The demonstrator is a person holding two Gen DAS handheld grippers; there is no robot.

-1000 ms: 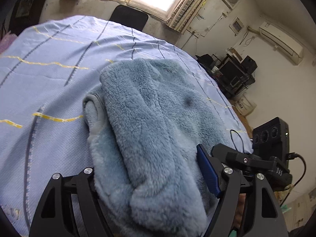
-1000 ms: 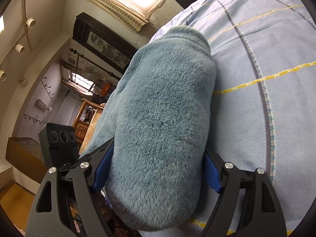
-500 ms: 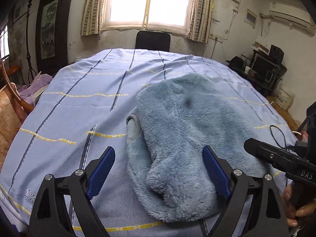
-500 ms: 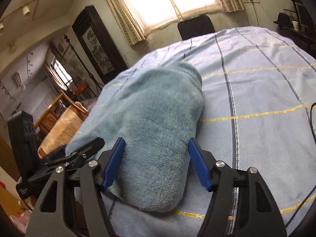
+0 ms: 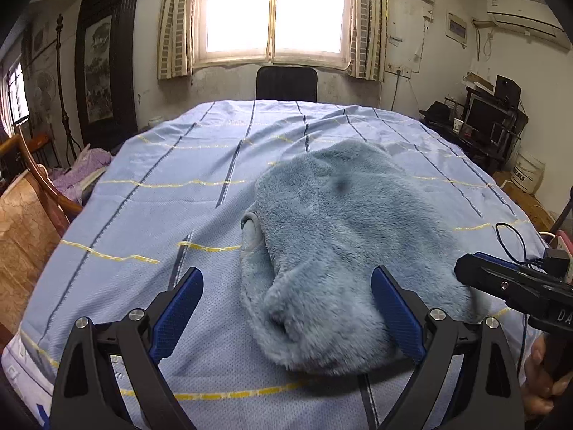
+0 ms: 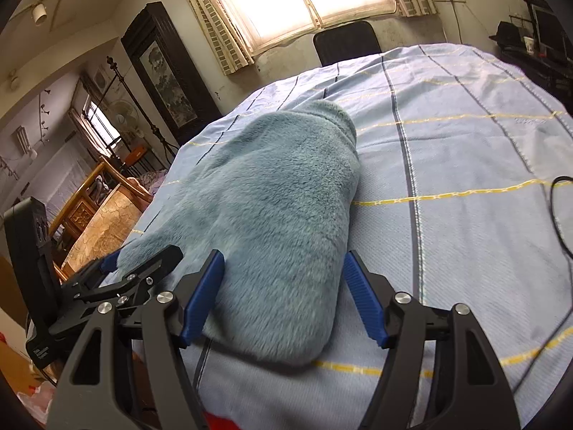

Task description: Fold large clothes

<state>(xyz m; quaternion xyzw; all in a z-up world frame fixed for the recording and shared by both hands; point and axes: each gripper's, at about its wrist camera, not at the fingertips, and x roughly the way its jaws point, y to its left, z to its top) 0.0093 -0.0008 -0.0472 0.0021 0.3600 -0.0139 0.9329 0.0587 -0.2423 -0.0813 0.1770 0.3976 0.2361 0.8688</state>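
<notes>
A fluffy blue-grey garment (image 5: 343, 236) lies folded in a long bundle on the blue striped sheet (image 5: 150, 215). My left gripper (image 5: 286, 319) is open and empty, its blue pads apart just before the bundle's near end. My right gripper (image 6: 283, 297) is open and empty too, its pads either side of the garment's (image 6: 272, 208) near end without gripping it. The right gripper's body shows at the right of the left wrist view (image 5: 515, 286). The left gripper shows at the left of the right wrist view (image 6: 118, 283).
The sheet (image 6: 465, 165) covers a large table. A black chair (image 5: 286, 82) stands at its far end under a window. A black cable (image 5: 512, 240) lies near the right edge. Wooden furniture (image 5: 25, 222) stands to the left, a desk with electronics (image 5: 490, 122) at right.
Both grippers let go of the garment and drew back and up from it. The bundle now lies flat on the sheet.
</notes>
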